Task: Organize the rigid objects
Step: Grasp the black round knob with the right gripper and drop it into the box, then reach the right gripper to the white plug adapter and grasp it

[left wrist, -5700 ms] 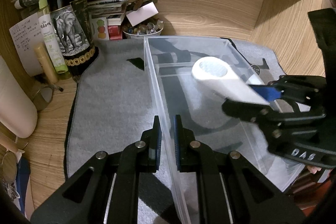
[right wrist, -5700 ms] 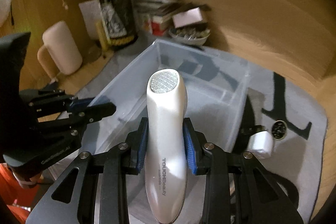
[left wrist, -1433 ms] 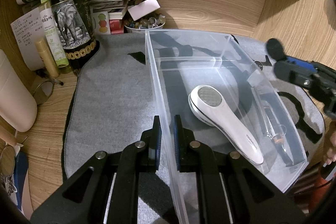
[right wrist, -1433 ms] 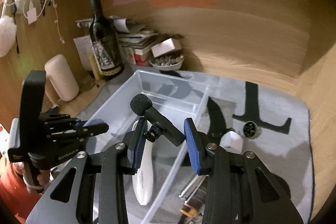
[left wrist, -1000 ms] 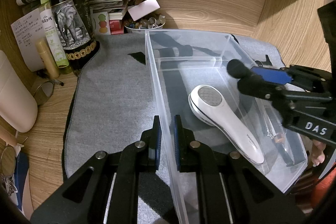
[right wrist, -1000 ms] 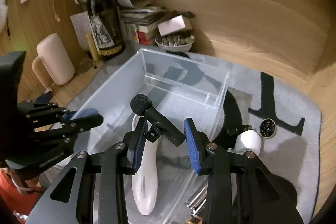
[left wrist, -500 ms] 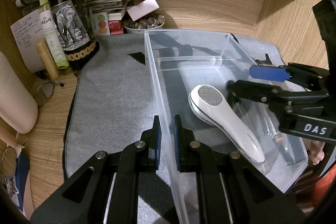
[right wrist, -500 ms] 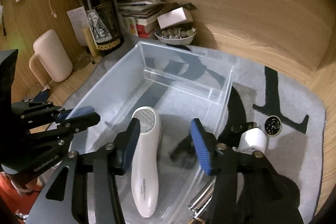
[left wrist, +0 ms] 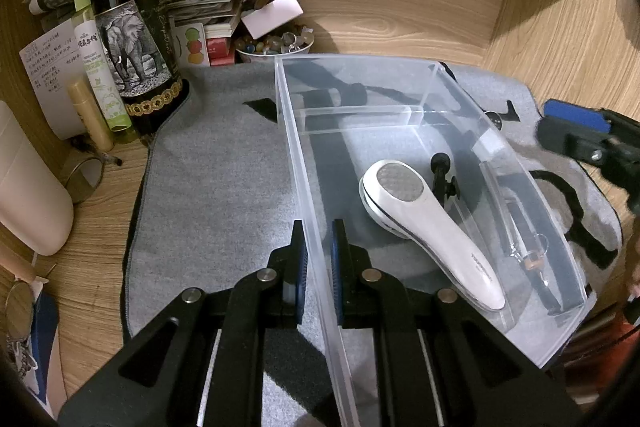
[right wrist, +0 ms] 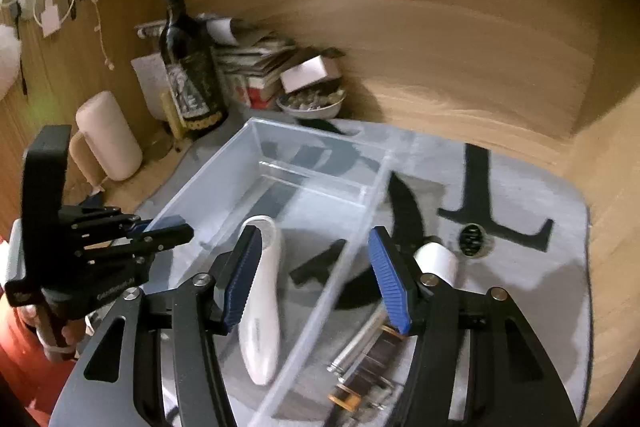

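A clear plastic bin (left wrist: pixel 292 147) (right wrist: pixel 208 187) stands on a grey mat. In it lie a white handheld device (left wrist: pixel 432 227) (right wrist: pixel 260 299) and a small black microphone (left wrist: pixel 442 175) (right wrist: pixel 320 261). My left gripper (left wrist: pixel 318 263) is shut on the bin's left wall near the front. My right gripper (right wrist: pixel 316 279) is open and empty, above the bin's right wall; it shows at the right edge of the left wrist view (left wrist: pixel 584 143). On the mat right of the bin lie a white cylinder (right wrist: pixel 436 261), a small round black item (right wrist: pixel 472 235) and a metal-and-brown item (right wrist: pixel 360 371).
A wine bottle (left wrist: pixel 132 39) (right wrist: pixel 188 75), a green bottle (left wrist: pixel 98 67), a bowl of stones (left wrist: pixel 276 45) (right wrist: pixel 312 103), stacked papers (left wrist: pixel 204 3) and a cream cylinder (left wrist: pixel 24 187) (right wrist: pixel 108 135) crowd the back left. Wooden walls enclose the desk behind and to the right.
My right gripper opened and let the black microphone go into the bin beside the white device, then drew back to the right. My left gripper kept hold of the bin wall.
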Demonstrator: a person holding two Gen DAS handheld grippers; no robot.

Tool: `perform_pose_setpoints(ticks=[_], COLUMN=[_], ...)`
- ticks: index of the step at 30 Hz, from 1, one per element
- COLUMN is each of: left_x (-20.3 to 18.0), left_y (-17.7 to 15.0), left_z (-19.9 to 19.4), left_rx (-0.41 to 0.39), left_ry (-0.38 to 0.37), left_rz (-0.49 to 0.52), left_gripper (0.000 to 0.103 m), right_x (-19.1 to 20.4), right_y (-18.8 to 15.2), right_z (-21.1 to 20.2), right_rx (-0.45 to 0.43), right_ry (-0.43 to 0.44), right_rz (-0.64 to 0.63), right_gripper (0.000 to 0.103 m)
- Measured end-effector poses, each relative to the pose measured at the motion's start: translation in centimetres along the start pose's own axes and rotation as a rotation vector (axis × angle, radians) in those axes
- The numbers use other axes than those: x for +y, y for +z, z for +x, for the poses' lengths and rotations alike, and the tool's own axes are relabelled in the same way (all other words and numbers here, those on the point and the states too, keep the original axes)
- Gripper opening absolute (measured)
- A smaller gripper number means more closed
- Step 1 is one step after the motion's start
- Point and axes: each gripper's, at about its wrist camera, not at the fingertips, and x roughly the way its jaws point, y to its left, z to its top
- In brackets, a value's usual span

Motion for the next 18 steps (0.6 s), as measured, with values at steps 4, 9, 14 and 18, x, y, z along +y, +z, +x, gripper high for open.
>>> perform_pose_setpoints(ticks=[4,9,14,18], left_x=[0.0,-0.2,-0.5,-0.6], left_y=[0.0,-0.1,-0.2,-0.2], left_z=[0.1,0.1,0.0,0.0], left_rx=[0.003,0.005,0.007,0.007], left_ry=[0.009,0.019,0.032,0.039], left_rz=[0.005,0.008,0.015,0.017], left_gripper=[0.010,0.010,0.010,0.010], right_x=[-1.7,-3.8,-5.5,-7.2], right_y=[-0.6,-1.8,-3.5,-4.5], right_z=[-1.7,-2.8,-2.6,-1.4], right_rx=[-0.025,-0.026,0.005,0.045], right_ry=[-0.034,-0.070,-0.105,-0.144], right_rz=[0.023,0.062,0.085,0.108], right_gripper=[0.053,0.053,0.053,0.053])
